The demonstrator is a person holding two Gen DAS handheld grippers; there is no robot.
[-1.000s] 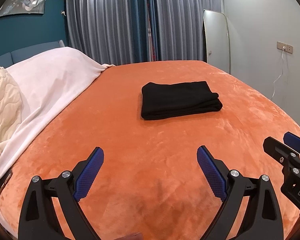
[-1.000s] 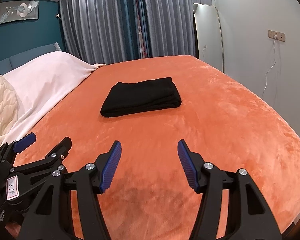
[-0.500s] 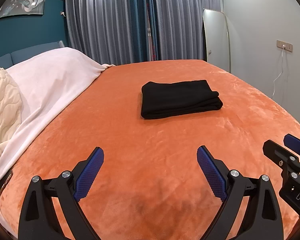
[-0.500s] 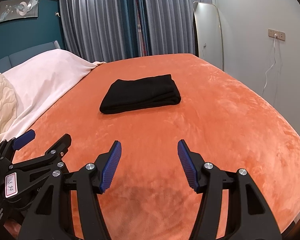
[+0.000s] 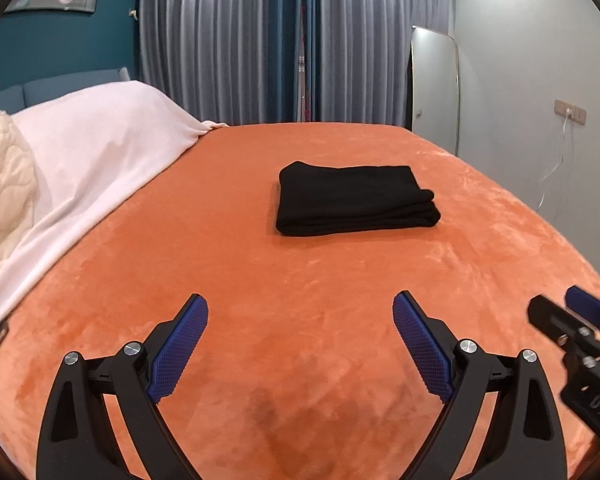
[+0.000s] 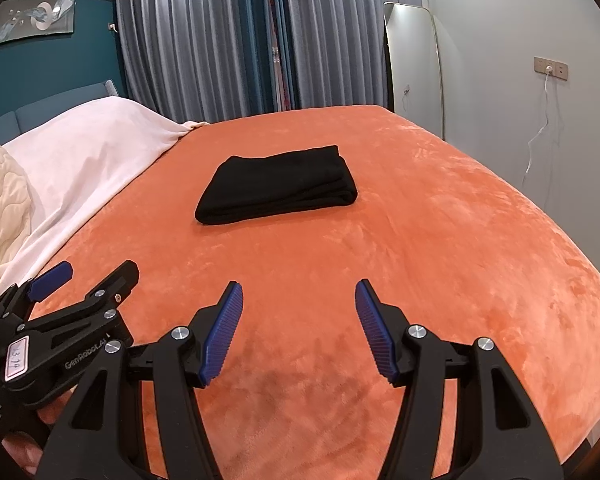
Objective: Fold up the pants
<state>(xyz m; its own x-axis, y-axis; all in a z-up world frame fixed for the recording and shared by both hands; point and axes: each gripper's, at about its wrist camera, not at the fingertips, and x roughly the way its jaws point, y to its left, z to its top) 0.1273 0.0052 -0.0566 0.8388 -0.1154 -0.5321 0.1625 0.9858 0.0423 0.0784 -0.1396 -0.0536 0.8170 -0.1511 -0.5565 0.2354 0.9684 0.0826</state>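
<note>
You've got a matt black knit-looking cloth in the pants (image 5: 356, 200), lying on a plush orange blanket (image 5: 260, 280) with a velvety nap that shows brush marks. Your left gripper (image 5: 300, 344) is matt black plastic with shiny metal screws and blue textured pads (image 5: 180, 348). White sheet (image 5: 92, 152) is smooth cloth; curtains (image 5: 228, 40) have a slight sheen.

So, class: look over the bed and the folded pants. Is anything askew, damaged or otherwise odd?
Little stands out. The black pants lie folded in a compact stack on the orange blanket, edges fairly even. Both grippers hang open, holding nothing. One dark smudge marks the blanket near them, perhaps just brushed pile.
</note>
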